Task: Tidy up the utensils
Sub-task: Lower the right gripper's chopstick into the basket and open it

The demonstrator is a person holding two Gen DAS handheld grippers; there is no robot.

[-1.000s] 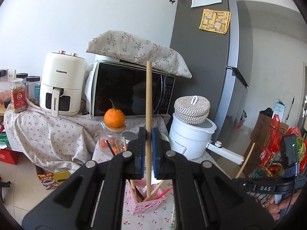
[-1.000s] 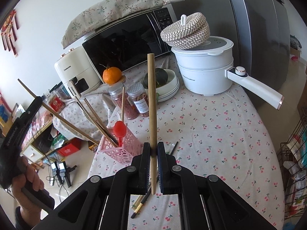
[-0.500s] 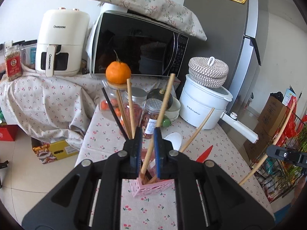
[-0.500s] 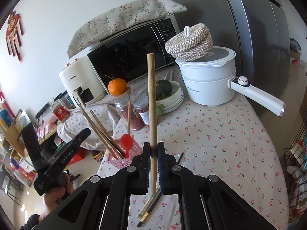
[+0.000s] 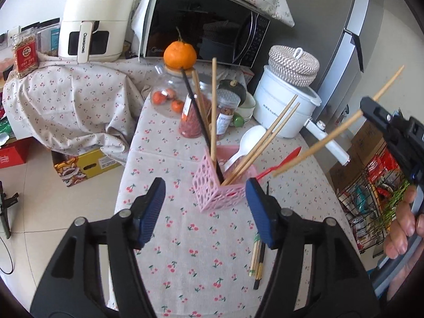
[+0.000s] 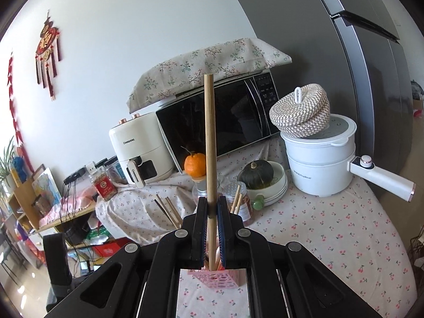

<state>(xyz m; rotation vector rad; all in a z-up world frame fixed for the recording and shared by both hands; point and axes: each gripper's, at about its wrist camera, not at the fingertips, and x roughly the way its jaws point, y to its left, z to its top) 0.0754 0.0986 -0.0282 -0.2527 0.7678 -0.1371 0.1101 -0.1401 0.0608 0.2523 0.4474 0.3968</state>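
Note:
In the left wrist view a pink perforated basket [image 5: 212,193] stands on the cherry-print tablecloth [image 5: 185,251], holding several wooden chopsticks [image 5: 261,143], a black one and a white spoon [image 5: 251,137]. My left gripper [image 5: 204,182] hovers just in front of it, jaws opening, nothing between the pads. My right gripper [image 5: 367,108] reaches in from the right, shut on a wooden chopstick [image 5: 318,145] that slants toward the basket. In the right wrist view the right gripper [image 6: 212,206] holds that chopstick [image 6: 210,137] upright above the basket [image 6: 220,278].
Loose chopsticks [image 5: 258,257] lie on the cloth by the left gripper's right finger. Behind the basket stand jars [image 5: 190,116], an orange [image 5: 180,54], a bowl with a squash [image 6: 255,172], a white pot with a woven lid [image 5: 288,100], a microwave [image 5: 204,37] and an air fryer [image 5: 92,18].
The left gripper tipped down, let its chopstick go into the pink basket and spread its jaws. The right gripper carried its chopstick up and over the basket.

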